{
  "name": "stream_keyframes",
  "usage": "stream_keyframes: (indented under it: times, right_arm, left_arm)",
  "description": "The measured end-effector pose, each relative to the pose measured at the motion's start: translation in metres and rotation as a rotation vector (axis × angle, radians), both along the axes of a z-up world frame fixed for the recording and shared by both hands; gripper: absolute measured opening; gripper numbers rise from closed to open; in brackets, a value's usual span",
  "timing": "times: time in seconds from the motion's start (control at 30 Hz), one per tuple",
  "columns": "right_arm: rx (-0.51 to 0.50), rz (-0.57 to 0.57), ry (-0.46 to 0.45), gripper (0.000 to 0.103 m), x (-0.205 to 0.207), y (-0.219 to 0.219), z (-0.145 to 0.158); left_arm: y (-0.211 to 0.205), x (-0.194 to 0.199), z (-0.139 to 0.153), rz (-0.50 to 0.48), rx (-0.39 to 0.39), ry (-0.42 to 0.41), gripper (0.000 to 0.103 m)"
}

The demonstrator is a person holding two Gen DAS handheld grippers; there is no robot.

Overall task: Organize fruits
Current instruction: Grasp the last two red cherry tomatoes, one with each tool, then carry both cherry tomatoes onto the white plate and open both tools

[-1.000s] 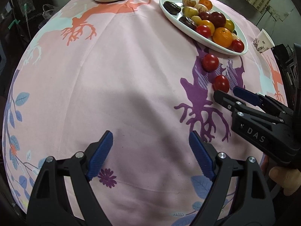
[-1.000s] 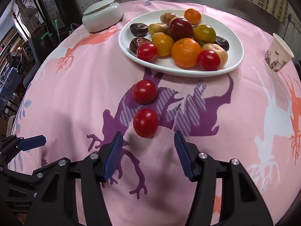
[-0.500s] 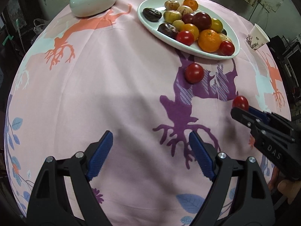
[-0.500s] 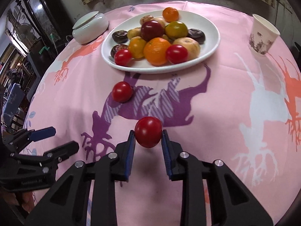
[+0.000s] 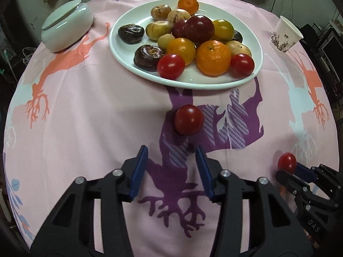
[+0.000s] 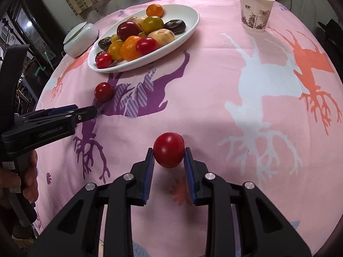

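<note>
- Left tongs (image 5: 171,167): blue pads closing with nothing between them, tips aimed down at the pink worktop (image 5: 90,111).
- A loose tomato (image 5: 188,120) lies on the cloth just ahead of those tips, round, no clear long axis.
- Beyond it, the white plate (image 5: 128,64) piled with fruit; lidded bowl (image 5: 66,30) farther left, paper cup (image 6: 255,10) far right.
- Right tongs (image 6: 168,156): clamped on a red tomato (image 6: 168,153), held clear ahead of the pads.
</note>
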State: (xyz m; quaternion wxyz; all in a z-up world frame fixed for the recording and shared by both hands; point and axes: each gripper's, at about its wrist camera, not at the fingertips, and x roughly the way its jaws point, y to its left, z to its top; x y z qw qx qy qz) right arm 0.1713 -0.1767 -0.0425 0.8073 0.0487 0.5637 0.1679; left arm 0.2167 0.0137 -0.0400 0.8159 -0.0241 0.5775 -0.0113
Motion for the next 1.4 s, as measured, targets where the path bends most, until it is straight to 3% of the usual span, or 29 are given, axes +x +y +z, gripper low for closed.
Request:
stream_keyframes:
  times: [0.27,0.4,0.53,1.0,1.4]
  right_arm:
    - [0.012,0.021,0.001,0.028,0.005,0.008,-0.001]
    - [0.014,0.016,0.001,0.028,0.006,0.008,-0.001]
    - [0.018,0.011,-0.003,0.028,0.006,0.005,0.001]
    - [0.041,0.023,-0.065,0.028,0.016,0.015,0.031]
    - [0.061,0.052,-0.192,0.028,0.077,0.040,0.072]
  left_arm:
    - [-0.009,0.026,-0.005,-0.002,-0.046,0.004,0.044]
    - [-0.011,0.031,-0.010,-0.011,-0.045,-0.005,0.030]
    - [-0.010,0.025,-0.007,-0.017,-0.063,0.001,0.030]
    - [0.003,-0.009,0.037,0.009,-0.126,-0.062,0.030]
    - [0.010,0.042,0.062,0.005,-0.097,-0.143,0.030]
